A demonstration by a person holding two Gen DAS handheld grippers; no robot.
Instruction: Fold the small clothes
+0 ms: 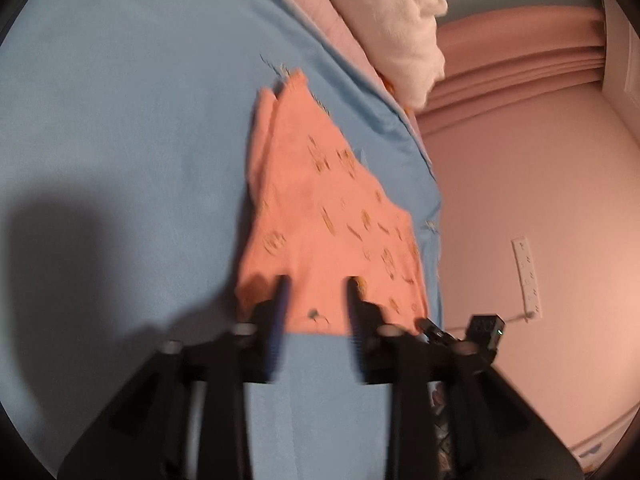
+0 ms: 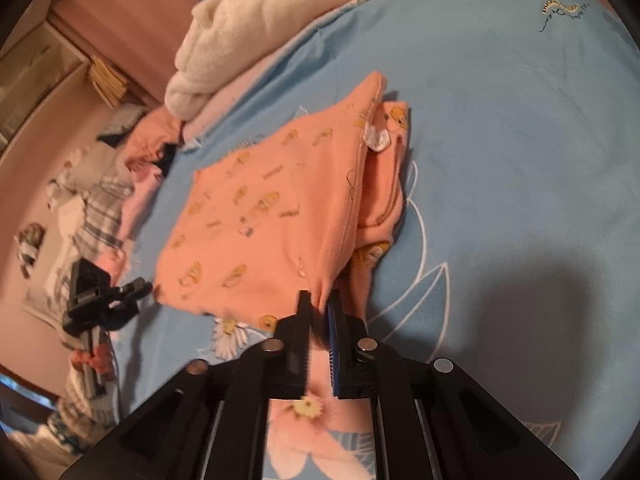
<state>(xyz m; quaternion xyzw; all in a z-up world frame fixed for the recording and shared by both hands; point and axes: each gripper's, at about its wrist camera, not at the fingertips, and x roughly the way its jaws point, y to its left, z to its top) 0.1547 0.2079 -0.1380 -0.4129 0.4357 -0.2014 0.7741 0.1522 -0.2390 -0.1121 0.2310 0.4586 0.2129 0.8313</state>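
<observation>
The orange garment (image 2: 280, 216) is a soft, ribbed knit printed with small yellow cartoon figures, folded into a rough trapezoid with a white label near its upper right edge. It lies on a smooth blue bedsheet (image 2: 500, 140) patterned with white-outlined leaves and daisies, filling the centre of the right wrist view.

The right gripper (image 2: 320, 304), black with a blue ridged pad on one finger, sits at the lower centre of that frame with its jaws nearly together, pinching a lower corner of the garment's upper layer between them. A second layer bunches loosely to the right of the fold.

In the left wrist view the garment (image 1: 320, 216) spreads across the middle of the frame, blurred. The left gripper (image 1: 318, 284) at the lower centre has its jaws spread apart, both tips over the near hem of the garment; whether they touch it is unclear.

A fluffy cream blanket (image 2: 248, 36) is heaped at the upper left of the right wrist view, touching the sheet's edge, with mixed clothes (image 2: 104, 208) piled at the left. Nothing lies between jaws and cloth.
</observation>
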